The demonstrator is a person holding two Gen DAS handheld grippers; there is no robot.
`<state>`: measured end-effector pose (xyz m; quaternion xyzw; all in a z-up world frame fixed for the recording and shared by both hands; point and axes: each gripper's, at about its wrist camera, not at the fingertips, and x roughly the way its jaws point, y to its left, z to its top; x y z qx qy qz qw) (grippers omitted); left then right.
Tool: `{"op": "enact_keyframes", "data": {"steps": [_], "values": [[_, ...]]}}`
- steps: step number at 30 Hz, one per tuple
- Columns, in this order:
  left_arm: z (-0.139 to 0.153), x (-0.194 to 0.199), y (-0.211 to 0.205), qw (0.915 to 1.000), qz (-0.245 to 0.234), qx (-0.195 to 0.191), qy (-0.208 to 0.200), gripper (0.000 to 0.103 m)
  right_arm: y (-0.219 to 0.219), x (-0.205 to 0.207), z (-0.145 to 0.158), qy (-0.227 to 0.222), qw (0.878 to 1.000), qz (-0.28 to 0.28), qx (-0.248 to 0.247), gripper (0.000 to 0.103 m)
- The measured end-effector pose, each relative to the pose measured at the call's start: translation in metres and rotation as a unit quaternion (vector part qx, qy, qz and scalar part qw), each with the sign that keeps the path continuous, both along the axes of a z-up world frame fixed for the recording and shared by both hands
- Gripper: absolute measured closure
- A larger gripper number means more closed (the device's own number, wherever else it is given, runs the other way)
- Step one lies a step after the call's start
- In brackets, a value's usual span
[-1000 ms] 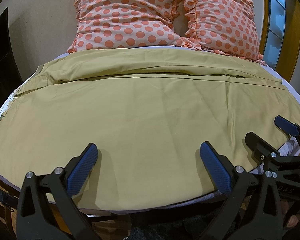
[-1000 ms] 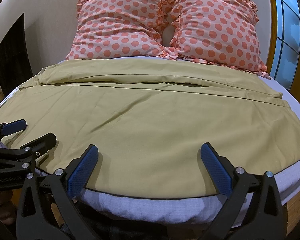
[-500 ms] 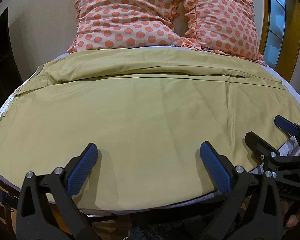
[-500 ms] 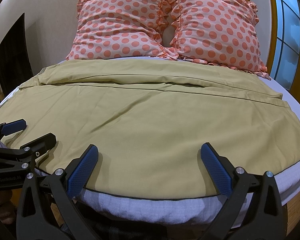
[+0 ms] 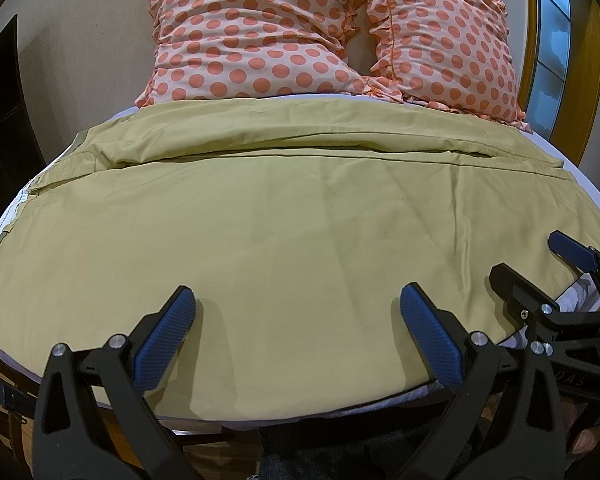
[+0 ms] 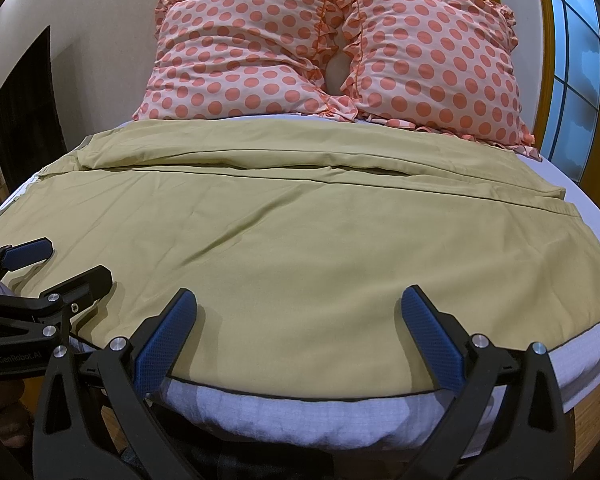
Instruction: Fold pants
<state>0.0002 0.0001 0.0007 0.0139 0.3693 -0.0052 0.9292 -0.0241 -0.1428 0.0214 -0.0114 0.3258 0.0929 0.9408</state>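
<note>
- The olive-yellow pants lie spread flat across the bed, covering most of its width, with a long fold line running crosswise near the far end, just short of the pillows.
- The left gripper hovers over the near hem with its jaws wide apart and nothing between them; the blue pads sit above the cloth.
- The right gripper is likewise spread wide and empty, over the near edge of the pants.
- The near hem follows the curve of the mattress edge; a strip of white sheet shows below it in the right wrist view, wider toward the right side of the bed.
- Two pink polka-dot pillows lean at the head of the bed, touching each other, close behind the far edge of the pants.
- The left wrist view shows the pants' left edge with a seam and a pocket-like flap, and the right gripper at the lower right.
- The right wrist view shows the pants' right edge stopping short of the bare mattress there, a window beyond, and the left gripper at the lower left.
- A dark panel stands beside the bed on the left.
</note>
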Motion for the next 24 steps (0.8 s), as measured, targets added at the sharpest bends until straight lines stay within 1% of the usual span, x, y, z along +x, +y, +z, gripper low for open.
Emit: {"op": "enact_keyframes", "data": {"steps": [4,7,9,10,13,14,15,17,18,20,21,22,23,24], "values": [[0.001,0.001,0.001,1.0,0.001,-0.001,-0.001,0.002,-0.001,0.001,0.0,-0.002,1.0,0.007,0.0,0.001],[0.001,-0.001,-0.001,1.0,0.0,0.0,-0.005,0.002,-0.002,0.001,0.003,-0.007,1.0,0.025,0.001,0.001],[0.001,-0.003,0.001,1.0,-0.002,-0.002,-0.008,0.002,-0.006,0.006,0.005,0.008,0.999,0.034,0.002,0.001],[0.002,-0.002,0.001,1.0,-0.002,-0.003,-0.008,0.002,-0.012,0.014,0.01,0.021,0.999,0.029,0.001,0.001],[0.01,0.008,0.006,1.0,-0.002,0.0,0.004,0.002,-0.047,0.042,0.035,0.027,0.999,-0.002,0.018,0.001],[0.013,0.008,0.007,1.0,-0.003,-0.003,-0.002,0.002,-0.061,0.055,0.045,0.028,0.999,-0.02,0.023,0.001],[0.018,0.01,0.009,0.9999,-0.004,-0.008,-0.006,0.002,-0.077,0.071,0.055,0.031,0.998,-0.043,0.028,0.001],[0.033,0.018,0.014,0.9996,-0.008,-0.018,-0.022,0.002,-0.112,0.117,0.072,0.049,0.993,-0.099,0.036,0.001],[0.041,0.022,0.015,0.9993,-0.009,-0.017,-0.031,0.002,-0.127,0.14,0.076,0.061,0.989,-0.129,0.038,0.001],[0.052,0.029,0.016,0.9988,-0.01,-0.008,-0.047,0.002,-0.162,0.197,0.077,0.097,0.975,-0.191,0.057,0.001],[0.058,0.036,0.016,0.9985,-0.008,0.0,-0.053,0.002,-0.176,0.224,0.074,0.119,0.965,-0.225,0.062,0.007],[0.062,0.039,0.016,0.9983,-0.007,0.004,-0.058,0.002,-0.194,0.255,0.068,0.142,0.952,-0.261,0.072,0.018],[0.065,0.044,0.016,0.9981,-0.007,0.006,-0.061,0.002,-0.206,0.277,0.063,0.159,0.941,-0.286,0.08,0.023],[0.069,0.051,0.018,0.9978,-0.007,0.005,-0.065,0.002,-0.221,0.308,0.054,0.183,0.925,-0.322,0.088,0.029]]}}
